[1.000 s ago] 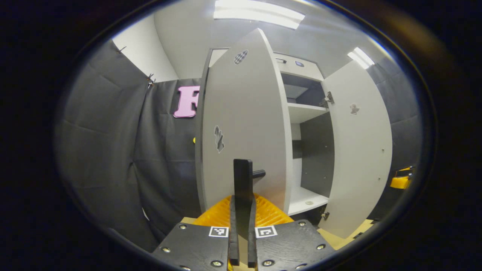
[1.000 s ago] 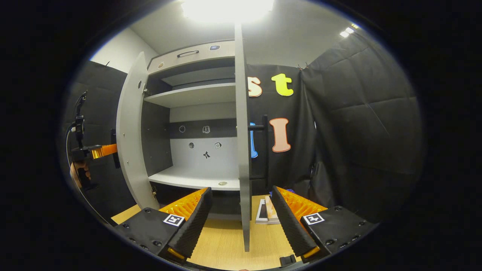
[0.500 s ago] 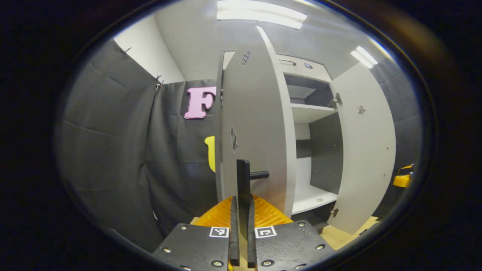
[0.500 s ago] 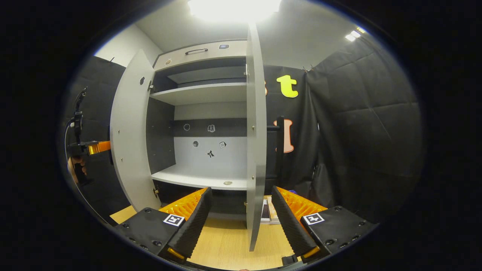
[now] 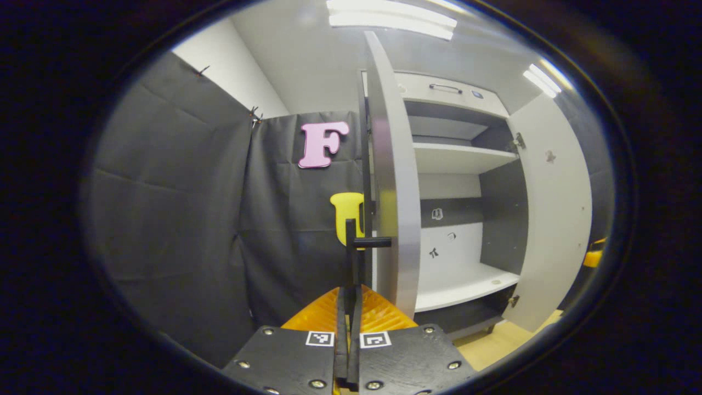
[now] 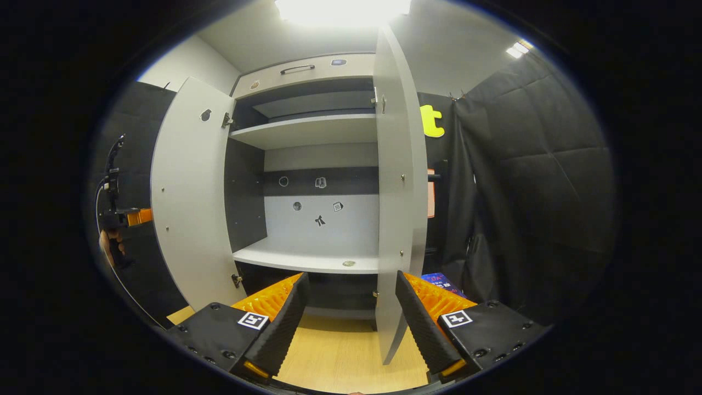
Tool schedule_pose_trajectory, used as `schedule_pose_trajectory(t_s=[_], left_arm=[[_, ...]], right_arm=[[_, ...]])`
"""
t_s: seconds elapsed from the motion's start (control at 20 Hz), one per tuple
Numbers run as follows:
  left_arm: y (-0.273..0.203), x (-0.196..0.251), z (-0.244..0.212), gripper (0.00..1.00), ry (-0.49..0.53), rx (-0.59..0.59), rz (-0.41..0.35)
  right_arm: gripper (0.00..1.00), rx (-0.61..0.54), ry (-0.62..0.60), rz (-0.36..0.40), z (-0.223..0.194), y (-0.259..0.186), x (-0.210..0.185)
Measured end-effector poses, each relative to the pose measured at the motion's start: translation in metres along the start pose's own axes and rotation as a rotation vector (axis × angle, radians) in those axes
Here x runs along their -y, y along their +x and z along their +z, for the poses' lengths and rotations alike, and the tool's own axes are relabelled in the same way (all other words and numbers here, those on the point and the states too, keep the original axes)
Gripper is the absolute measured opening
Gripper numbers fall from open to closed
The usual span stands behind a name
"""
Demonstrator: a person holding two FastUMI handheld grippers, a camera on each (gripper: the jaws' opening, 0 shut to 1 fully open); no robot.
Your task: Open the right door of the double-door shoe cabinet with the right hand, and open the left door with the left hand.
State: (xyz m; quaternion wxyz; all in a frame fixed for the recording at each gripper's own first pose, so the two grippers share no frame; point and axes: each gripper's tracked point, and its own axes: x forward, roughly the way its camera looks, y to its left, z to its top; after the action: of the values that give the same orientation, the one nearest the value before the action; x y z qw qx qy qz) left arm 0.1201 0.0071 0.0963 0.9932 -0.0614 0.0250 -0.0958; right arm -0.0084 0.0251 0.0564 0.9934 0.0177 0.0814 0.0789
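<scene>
In the left gripper view, the left claw (image 5: 347, 307) sits at the bottom centre with its fingers clamped together on the dark vertical handle (image 5: 351, 249) of the left door (image 5: 390, 181). That door stands edge-on through the middle of the frame, swung wide from the shoe cabinet (image 5: 455, 93). To the right lie the cabinet's open shelves and the right door (image 5: 554, 219), also swung out.

In the right gripper view, the right claw (image 6: 351, 315) is at the bottom centre, its fingers spread apart and touching nothing. Just above and between them hangs the lower edge of the right door (image 6: 397, 219), open and nearly edge-on, over the wooden floor (image 6: 340, 356). At the left of the frame the left door (image 6: 189, 208) stands open, and beyond it, at the far left edge, the left claw (image 6: 134, 216) and a hand (image 6: 112, 244) are seen.
</scene>
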Motion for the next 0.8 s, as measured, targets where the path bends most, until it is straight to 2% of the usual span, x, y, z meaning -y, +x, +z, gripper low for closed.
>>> schedule_pose_trajectory(t_s=[0.25,0.6,0.65,0.7,0.8], left_arm=[[-0.003,-0.002,-0.005,0.02,0.046,0.008,-0.002],[-0.009,-0.009,-0.002,0.02,-0.004,0.015,0.071],[-0.008,-0.008,-0.003,0.02,-0.018,0.018,0.078],[-0.008,-0.007,-0.004,0.0,-0.035,0.018,0.075],[-0.007,-0.009,-0.006,0.02,-0.04,0.008,0.071]], right_arm=[[0.98,0.017,0.005,-0.039,-0.001,-0.005,0.001],[0.99,0.072,-0.03,-0.055,-0.001,-0.036,0.01],[0.94,0.077,-0.034,-0.049,-0.002,-0.041,0.011],[0.98,0.081,-0.037,-0.044,-0.003,-0.046,0.015],[0.99,0.093,-0.03,-0.036,-0.004,-0.057,0.019]])
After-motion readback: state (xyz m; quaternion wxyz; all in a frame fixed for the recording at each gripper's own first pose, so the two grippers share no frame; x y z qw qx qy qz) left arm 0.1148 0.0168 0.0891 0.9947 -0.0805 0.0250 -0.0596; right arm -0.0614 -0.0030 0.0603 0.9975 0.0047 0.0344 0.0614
